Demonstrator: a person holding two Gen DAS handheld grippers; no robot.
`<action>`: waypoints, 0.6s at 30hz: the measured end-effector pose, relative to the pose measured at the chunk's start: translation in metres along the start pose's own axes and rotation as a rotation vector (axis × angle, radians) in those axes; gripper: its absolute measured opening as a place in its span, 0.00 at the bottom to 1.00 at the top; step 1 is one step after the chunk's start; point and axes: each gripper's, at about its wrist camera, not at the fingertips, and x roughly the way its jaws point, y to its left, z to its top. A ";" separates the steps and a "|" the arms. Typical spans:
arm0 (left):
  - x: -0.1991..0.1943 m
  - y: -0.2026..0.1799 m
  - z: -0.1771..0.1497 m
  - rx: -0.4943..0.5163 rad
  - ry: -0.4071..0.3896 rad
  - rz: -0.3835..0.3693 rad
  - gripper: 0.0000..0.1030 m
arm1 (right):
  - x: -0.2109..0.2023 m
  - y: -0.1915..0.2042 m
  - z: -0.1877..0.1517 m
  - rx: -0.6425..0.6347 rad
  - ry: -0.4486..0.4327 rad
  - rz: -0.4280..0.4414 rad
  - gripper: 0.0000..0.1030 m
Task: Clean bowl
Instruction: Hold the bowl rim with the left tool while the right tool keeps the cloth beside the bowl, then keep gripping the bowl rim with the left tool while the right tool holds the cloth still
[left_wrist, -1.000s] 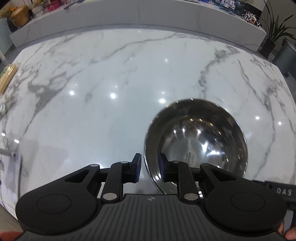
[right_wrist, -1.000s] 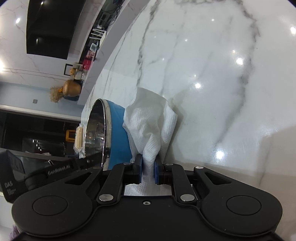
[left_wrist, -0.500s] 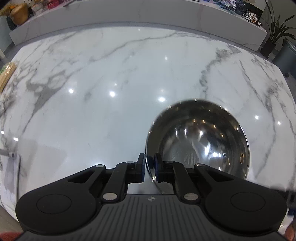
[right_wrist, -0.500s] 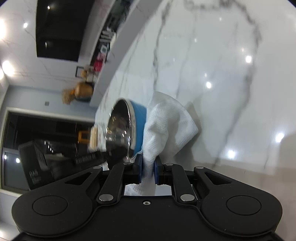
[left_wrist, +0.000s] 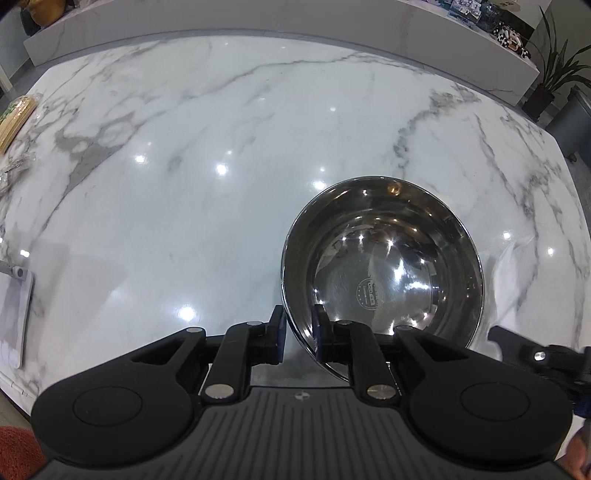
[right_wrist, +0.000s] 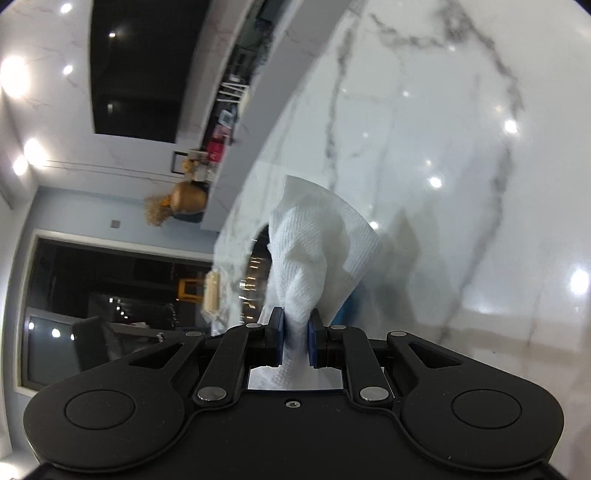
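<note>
A shiny steel bowl (left_wrist: 382, 266) with a blue outside stands on the white marble table (left_wrist: 221, 147). My left gripper (left_wrist: 298, 330) is shut on the bowl's near rim, one finger inside and one outside. My right gripper (right_wrist: 296, 332) is shut on a crumpled white paper towel (right_wrist: 314, 251). The towel hangs in front of the bowl (right_wrist: 258, 273), which is mostly hidden behind it and blurred. The towel's edge (left_wrist: 511, 266) and the right gripper's body (left_wrist: 535, 354) show to the right of the bowl in the left wrist view.
A pale tray or board (left_wrist: 14, 314) lies at the table's left edge. A yellow packet (left_wrist: 14, 118) sits at the far left. A raised marble ledge (left_wrist: 258, 18) runs along the back, with a potted plant (left_wrist: 554, 77) to the right.
My left gripper closed on the bowl's rim and stays shut on it. My right gripper lifted and swung the towel from the bowl's blue outside wall up over the bowl's mouth.
</note>
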 end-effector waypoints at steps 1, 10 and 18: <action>0.000 -0.001 0.000 0.000 0.002 0.002 0.13 | 0.001 -0.002 0.000 0.000 0.002 -0.007 0.13; -0.001 -0.004 -0.004 0.008 0.010 -0.009 0.15 | 0.022 -0.013 -0.014 -0.031 0.045 -0.152 0.13; 0.000 -0.002 0.013 0.067 -0.083 0.007 0.15 | 0.019 -0.016 -0.023 -0.027 0.051 -0.157 0.13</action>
